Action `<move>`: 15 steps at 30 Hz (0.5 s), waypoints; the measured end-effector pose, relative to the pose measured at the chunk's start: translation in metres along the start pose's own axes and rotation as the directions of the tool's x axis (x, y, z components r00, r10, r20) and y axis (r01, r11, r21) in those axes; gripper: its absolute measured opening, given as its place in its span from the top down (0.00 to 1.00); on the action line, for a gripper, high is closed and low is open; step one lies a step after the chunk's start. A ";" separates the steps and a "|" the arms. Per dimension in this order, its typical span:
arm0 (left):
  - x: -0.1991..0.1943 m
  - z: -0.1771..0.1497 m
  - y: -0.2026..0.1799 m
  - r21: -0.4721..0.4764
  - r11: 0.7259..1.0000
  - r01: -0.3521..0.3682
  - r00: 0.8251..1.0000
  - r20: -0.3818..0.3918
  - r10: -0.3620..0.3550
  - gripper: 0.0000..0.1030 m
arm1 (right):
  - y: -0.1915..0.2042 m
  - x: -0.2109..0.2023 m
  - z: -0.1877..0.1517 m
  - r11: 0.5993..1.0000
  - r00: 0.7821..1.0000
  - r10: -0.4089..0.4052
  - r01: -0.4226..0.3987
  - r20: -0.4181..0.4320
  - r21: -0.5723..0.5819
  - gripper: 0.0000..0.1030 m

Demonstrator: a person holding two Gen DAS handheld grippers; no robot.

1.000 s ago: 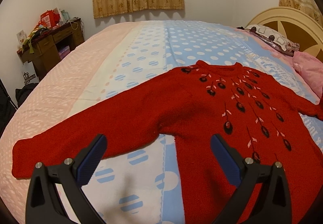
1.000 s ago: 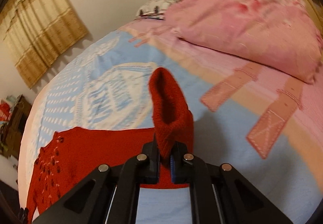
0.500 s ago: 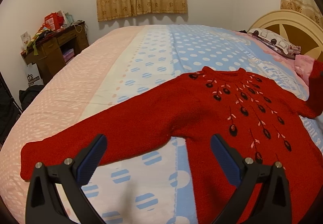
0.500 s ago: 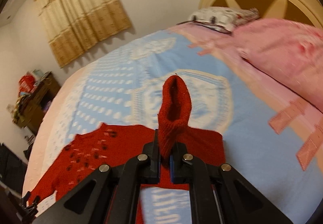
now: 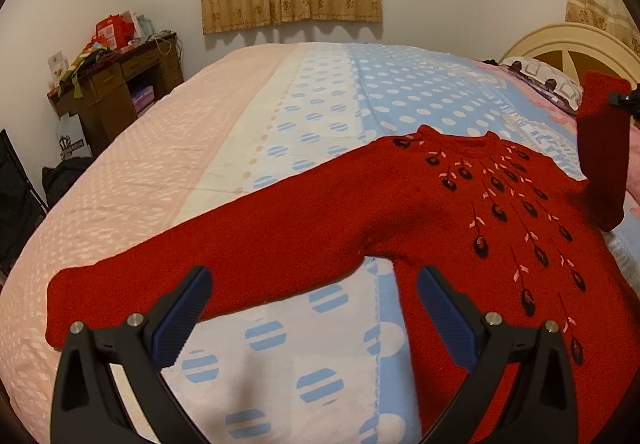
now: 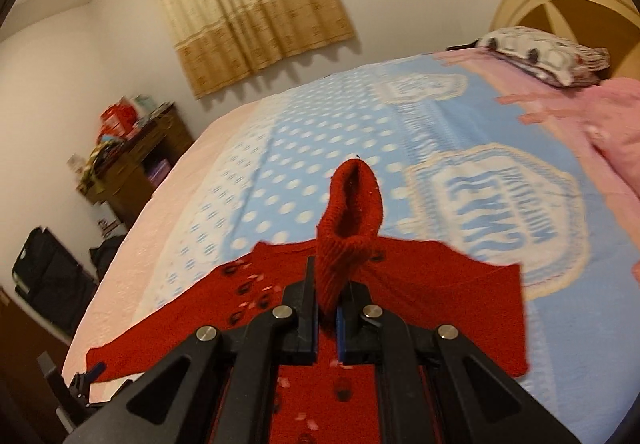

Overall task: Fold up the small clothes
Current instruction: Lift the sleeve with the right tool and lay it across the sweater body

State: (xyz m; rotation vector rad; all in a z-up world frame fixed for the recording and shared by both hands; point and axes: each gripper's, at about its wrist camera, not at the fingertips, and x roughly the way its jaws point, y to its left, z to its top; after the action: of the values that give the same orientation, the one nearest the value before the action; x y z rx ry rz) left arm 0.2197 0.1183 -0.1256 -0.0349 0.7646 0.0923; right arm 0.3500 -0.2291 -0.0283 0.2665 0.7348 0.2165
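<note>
A red knitted sweater point(image 5: 460, 228) lies face up on a bed point(image 5: 280, 115) covered by a pink, white and blue dotted quilt, its neckline toward the far side and its beaded front spreading toward the camera. The right gripper point(image 6: 328, 324) is clamped on the cuff of the right sleeve point(image 6: 352, 219), which stands lifted off the quilt above the sweater's body; in the left wrist view that raised sleeve point(image 5: 600, 147) hangs at the far right edge, well clear of the bed. The left gripper point(image 5: 316, 308) hovers with its jaws wide apart and nothing between them, just above the armpit where the left sleeve point(image 5: 192, 264) meets the body. That sleeve lies flat, its long axis running out to the left toward the pink side of the quilt, the cuff well apart from the gripper. Judging from this layout, the lifted sleeve is set to be carried leftward across the chest, while the left hand is the nearer one for the flat sleeve. A cluttered wooden desk point(image 5: 120, 91) stands against the wall beyond.
</note>
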 end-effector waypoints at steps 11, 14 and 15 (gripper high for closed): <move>0.013 -0.006 0.017 -0.064 0.998 0.027 0.997 -0.075 -0.032 0.00 | 0.100 0.076 -0.070 0.983 0.989 0.078 -0.097 -0.123 -0.154 0.95; 0.012 -0.008 0.016 -0.053 0.998 0.024 0.996 -0.083 -0.028 0.00 | 0.110 0.093 -0.089 0.978 0.985 0.082 -0.109 -0.151 -0.178 0.95; 0.011 -0.007 0.016 -0.049 0.998 0.025 0.996 -0.081 -0.029 0.00 | 0.114 0.100 -0.097 0.975 0.983 0.082 -0.113 -0.161 -0.189 0.95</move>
State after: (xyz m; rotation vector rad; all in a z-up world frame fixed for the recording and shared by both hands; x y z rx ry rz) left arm 0.2209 0.1340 -0.1383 -0.0955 0.8431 0.0839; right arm 0.3445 -0.0774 -0.1244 0.0973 0.8461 0.4047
